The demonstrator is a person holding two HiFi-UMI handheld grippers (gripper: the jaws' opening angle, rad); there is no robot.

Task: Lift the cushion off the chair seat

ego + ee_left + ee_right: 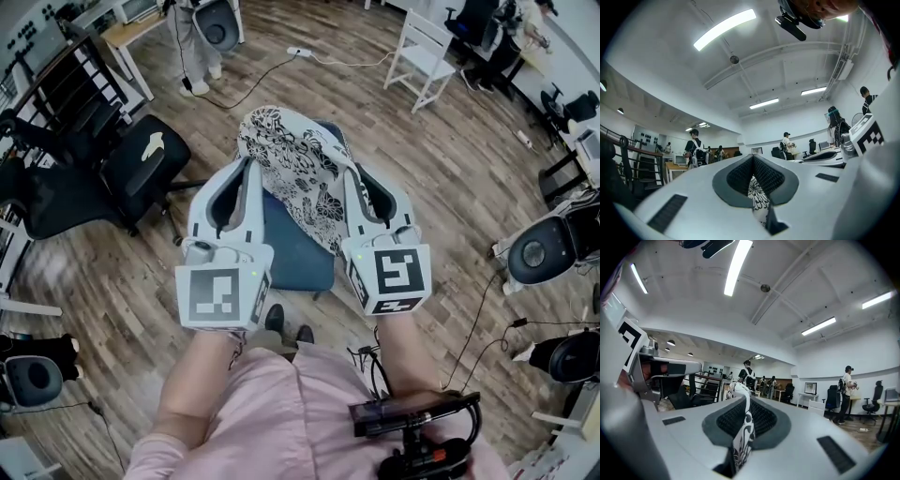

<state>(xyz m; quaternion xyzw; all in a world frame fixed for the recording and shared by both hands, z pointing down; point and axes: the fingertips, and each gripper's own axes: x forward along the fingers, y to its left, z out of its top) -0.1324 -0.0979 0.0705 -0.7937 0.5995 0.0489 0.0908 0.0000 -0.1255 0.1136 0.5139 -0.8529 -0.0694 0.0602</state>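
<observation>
Person standing over a chair, a gripper in each hand.

- Left gripper (246, 178): jaws clenched on the left edge of the cushion (298, 164). Its own view shows a strip of black-and-white patterned cloth pinched between the ribbed pads.
- Right gripper (354, 187): jaws likewise clamped on the right edge, with patterned fabric running up through the pads and curling over the top.
- The cushion hangs slack between the two grippers, held at both sides. Its long axis runs away from the person, far end up and slightly left, near end drooping toward the right gripper.
- The blue chair seat (298, 255) lies directly beneath, showing between and just behind the grippers.
- From the head view the near corner of the cushion overlaps the seat. Whether it touches or hangs clear, I cannot tell from above.
- Both gripper views look up at ceiling and across the room, so I judge the grippers are tipped upward.

Judgement: the lift looks largely made. What matters next is the drooping near corner, so a straight rise with both hands level should clear it. Neither hand is nearer; the grip is symmetrical.

A black office chair (141, 169) stands to the left, well apart.
</observation>
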